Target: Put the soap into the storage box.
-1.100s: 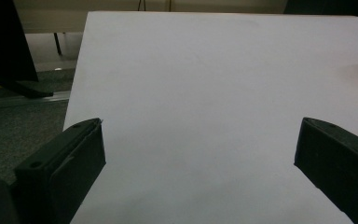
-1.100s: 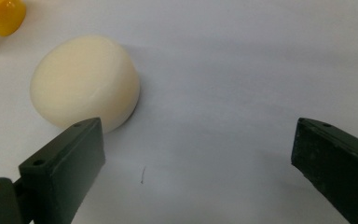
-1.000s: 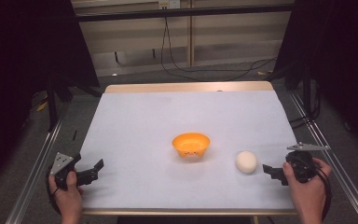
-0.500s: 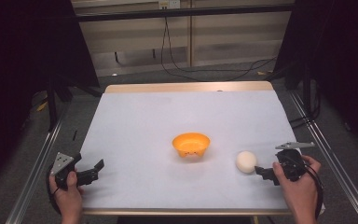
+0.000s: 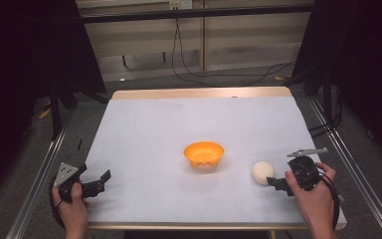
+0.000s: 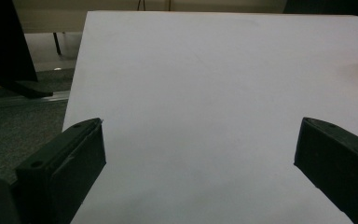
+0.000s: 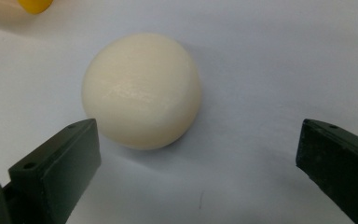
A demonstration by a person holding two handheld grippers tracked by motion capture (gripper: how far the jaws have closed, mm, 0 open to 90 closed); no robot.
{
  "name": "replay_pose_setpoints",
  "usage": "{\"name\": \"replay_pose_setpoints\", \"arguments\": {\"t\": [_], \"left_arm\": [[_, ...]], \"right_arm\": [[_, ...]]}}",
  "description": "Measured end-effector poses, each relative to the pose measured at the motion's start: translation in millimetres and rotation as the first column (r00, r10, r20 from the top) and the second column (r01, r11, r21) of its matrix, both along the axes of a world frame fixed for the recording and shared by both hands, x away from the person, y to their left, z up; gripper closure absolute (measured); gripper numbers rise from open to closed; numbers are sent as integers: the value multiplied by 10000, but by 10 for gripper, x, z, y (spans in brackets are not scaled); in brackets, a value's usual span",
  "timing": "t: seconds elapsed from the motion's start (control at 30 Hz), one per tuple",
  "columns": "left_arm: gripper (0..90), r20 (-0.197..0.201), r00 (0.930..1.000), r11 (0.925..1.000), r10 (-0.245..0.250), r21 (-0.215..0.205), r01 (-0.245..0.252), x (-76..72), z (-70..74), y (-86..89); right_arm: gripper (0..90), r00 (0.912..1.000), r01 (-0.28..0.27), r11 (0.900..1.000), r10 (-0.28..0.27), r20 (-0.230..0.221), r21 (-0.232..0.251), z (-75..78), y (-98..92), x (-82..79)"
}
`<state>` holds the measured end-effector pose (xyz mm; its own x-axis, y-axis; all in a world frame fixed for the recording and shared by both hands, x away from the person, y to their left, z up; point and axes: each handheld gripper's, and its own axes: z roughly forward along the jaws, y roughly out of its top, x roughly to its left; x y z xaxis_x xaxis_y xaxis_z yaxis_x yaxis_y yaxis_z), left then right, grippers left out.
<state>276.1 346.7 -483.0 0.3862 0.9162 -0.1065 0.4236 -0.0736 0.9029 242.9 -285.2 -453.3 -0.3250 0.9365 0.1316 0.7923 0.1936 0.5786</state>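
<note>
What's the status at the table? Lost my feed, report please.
Right gripper open, fingers short of the white ball. Left gripper open over bare table. Orange bowl beyond the ball, nothing between.

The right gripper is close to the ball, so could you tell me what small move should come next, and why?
Probably ease the right gripper forward: its fingers are open and the ball lies just ahead of them, not yet between.
</note>
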Motion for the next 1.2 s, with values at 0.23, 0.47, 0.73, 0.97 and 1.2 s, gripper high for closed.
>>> {"name": "replay_pose_setpoints", "arguments": {"t": [0.23,0.47,0.73,0.97,1.2], "left_arm": [[16,64,10000,9999,70,96,-71,-3,2,5],[16,65,10000,9999,70,90,-70,-3,2,5],[16,36,10000,10000,64,61,-65,-1,2,5],[16,36,10000,9999,84,78,-84,-1,1,2],[17,3,10000,9999,78,64,-78,1,1,-3]], "right_arm": [[0,9988,-242,9996,248,-417,161,-48,117,72],[0,9969,-494,9986,504,-607,189,-61,218,128],[0,9963,-241,9996,251,-820,128,-84,302,188],[0,9967,67,9999,-60,-803,81,-114,364,251],[134,9982,-28,10000,27,-596,-3,-130,470,265]]}}
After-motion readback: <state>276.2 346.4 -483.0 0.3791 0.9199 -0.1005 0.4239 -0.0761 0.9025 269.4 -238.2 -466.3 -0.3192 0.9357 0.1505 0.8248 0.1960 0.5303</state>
